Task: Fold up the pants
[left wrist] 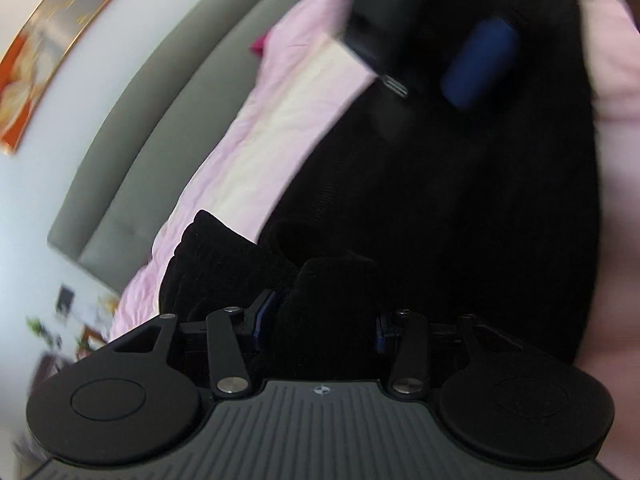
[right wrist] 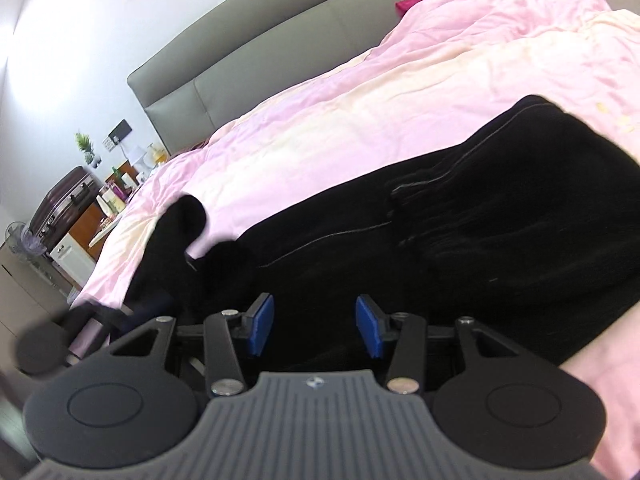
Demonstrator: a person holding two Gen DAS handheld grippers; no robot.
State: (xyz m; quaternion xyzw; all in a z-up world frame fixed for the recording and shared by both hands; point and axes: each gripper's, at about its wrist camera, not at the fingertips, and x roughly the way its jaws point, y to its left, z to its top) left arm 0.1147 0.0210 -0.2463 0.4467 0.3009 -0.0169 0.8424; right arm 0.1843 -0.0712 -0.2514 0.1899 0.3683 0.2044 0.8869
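Black pants lie stretched across the pink bed cover, with one end doubled over at the right. In the left wrist view my left gripper is shut on a bunched end of the pants, and the cloth hides most of its blue pads. That raised end shows at the left of the right wrist view, above the blurred left gripper. My right gripper hangs just over the pants, open, both blue pads bare. Blurred, it also shows as the right gripper far up in the left wrist view.
A grey padded headboard runs along the far side of the bed. Beyond the bed's left end stand a dark suitcase and a cluttered bedside table. A framed picture hangs on the white wall.
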